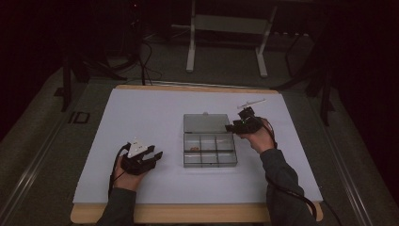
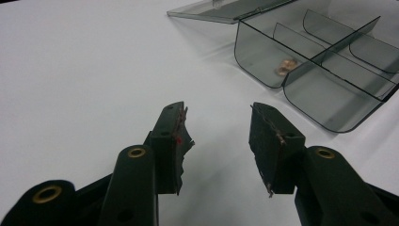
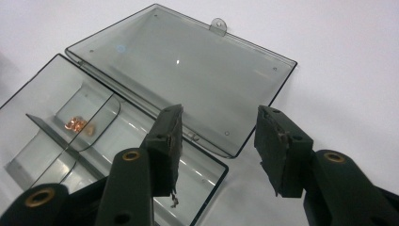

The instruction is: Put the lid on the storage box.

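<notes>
Right tool (image 1: 234, 127): jaws apart, empty, frame centre-right, over the far right corner of the box (image 1: 209, 155).
Left tool (image 1: 151, 157): jaws apart, empty, lower left, resting on the tabletop (image 1: 141, 113).
Box: centre, lid (image 1: 206, 123) flat open behind; copper bits (image 3: 76, 124) in 1 compartment.
Step, judged: reaching in. Descend square between dividers; left tool steadies the wall.
</notes>
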Demonstrator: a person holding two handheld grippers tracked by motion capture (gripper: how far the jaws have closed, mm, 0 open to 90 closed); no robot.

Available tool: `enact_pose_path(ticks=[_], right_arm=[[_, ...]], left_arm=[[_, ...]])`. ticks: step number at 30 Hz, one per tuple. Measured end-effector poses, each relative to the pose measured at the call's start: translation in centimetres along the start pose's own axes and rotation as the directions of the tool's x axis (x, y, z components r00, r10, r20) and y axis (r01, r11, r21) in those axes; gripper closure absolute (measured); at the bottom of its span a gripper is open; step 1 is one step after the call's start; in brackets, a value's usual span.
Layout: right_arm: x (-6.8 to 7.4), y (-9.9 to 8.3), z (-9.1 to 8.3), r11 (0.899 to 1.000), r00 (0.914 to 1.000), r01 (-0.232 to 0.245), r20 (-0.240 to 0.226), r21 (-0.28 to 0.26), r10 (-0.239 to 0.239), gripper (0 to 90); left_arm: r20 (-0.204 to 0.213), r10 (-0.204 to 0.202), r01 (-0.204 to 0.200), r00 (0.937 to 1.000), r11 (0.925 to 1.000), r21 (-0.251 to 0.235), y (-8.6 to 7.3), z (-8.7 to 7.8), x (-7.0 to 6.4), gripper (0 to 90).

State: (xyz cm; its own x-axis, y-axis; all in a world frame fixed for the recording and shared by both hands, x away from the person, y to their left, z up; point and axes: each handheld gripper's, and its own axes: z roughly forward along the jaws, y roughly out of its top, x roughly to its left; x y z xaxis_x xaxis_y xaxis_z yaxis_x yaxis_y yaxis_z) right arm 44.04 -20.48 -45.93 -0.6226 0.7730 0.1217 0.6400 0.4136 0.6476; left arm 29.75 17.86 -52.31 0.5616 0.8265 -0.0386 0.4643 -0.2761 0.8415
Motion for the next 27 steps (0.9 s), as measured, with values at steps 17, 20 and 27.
enact_pose_path(ticks=[17, 20, 27], right_arm=[[-1.0, -0.5, 1.0, 0.998, 0.9981, -0.062, 0.0, -0.007, 0.062, 51.2], [-1.0, -0.5, 1.1, 0.998, 0.9981, -0.062, 0.0, -0.006, 0.062, 51.2], [-1.0, -0.4, 1.2, 0.998, 0.9979, -0.065, 0.0, -0.009, 0.065, 50.6]], left_arm=[[0.023, -0.027, 0.028, 0.9994, 0.9995, -0.012, 1.2, -0.1, -1.6, 56.0], [0.029, -0.02, 0.02, 0.9994, 0.9997, -0.011, 1.5, 0.1, -2.1, 56.0], [0.059, -0.002, 0.002, 0.9983, 1.0, 0.005, 1.9, 1.0, -3.7, 56.1]])
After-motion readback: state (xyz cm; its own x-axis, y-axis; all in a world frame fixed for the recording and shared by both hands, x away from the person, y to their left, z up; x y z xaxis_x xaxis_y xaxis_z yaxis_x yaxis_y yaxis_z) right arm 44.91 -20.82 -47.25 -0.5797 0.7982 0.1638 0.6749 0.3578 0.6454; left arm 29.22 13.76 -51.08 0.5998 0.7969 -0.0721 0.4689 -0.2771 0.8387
